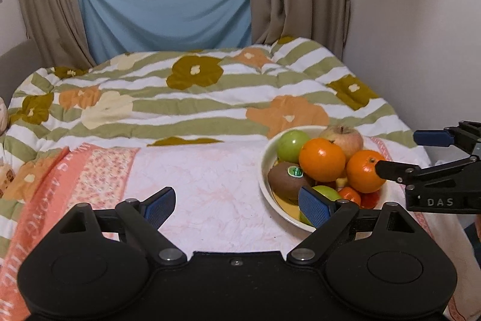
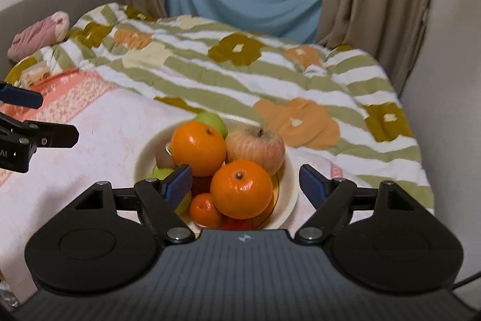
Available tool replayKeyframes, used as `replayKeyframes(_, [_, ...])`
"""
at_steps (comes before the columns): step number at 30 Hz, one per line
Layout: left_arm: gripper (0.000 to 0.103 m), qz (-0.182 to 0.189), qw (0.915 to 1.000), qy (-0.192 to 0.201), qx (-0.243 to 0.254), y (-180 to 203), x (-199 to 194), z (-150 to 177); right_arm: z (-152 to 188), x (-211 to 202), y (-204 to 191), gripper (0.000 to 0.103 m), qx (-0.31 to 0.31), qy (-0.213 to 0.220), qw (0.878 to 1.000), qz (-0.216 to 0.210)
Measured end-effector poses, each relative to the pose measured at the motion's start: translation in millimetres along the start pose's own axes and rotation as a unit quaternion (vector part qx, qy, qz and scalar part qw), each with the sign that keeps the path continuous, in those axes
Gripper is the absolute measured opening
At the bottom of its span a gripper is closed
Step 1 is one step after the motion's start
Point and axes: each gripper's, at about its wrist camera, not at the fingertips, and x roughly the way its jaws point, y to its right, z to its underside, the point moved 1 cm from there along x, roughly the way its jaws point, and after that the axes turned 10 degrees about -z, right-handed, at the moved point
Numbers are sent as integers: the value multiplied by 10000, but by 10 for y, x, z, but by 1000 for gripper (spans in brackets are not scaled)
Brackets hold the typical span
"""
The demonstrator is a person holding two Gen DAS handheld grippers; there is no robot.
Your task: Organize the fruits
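A cream bowl (image 1: 266, 188) heaped with fruit sits on a pink blanket. It holds two oranges (image 1: 321, 160), a green apple (image 1: 291, 145), a pink apple (image 1: 342, 137), a kiwi with a sticker (image 1: 285, 179) and smaller fruit below. My left gripper (image 1: 237, 205) is open and empty over the blanket, left of the bowl. My right gripper (image 2: 245, 185) is open, its fingers on either side of the near orange (image 2: 240, 188) above the bowl (image 2: 290, 182), not touching it. The right gripper also shows in the left wrist view (image 1: 396, 154), and the left gripper's fingers (image 2: 60, 136) in the right wrist view.
The pink blanket (image 1: 204, 179) lies over a striped floral quilt (image 1: 186, 98) on a bed. A wall (image 1: 421, 20) runs close on the right. Curtains and a blue cloth (image 1: 165, 14) hang behind. A pink cushion (image 2: 39, 33) lies at the far left.
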Motion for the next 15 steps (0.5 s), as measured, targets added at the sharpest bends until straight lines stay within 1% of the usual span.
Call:
replayKeyframes(4, [92, 93, 9997, 223, -50, -188, -311, -43, -114, -342, -280, 93, -86, 173, 9996, 210])
replayKeyframes(8, [92, 152, 9990, 404, -74, -362, -631, -72, -215, -711, -560, 93, 52, 365, 9988, 318])
replayKeyframes(9, [92, 169, 9988, 457, -84, -416, -727, -67, -232, -806, -620, 95, 137, 423, 9986, 297])
replayKeyframes(12, [92, 192, 9982, 560, -110, -543, -945, -48, -266, -1109, -786, 103, 402, 643, 9966, 319])
replayKeyframes(15, [92, 210, 9975, 662, -155, -670, -1175, -4, -283, -1377, -936, 103, 583, 744, 9946, 437])
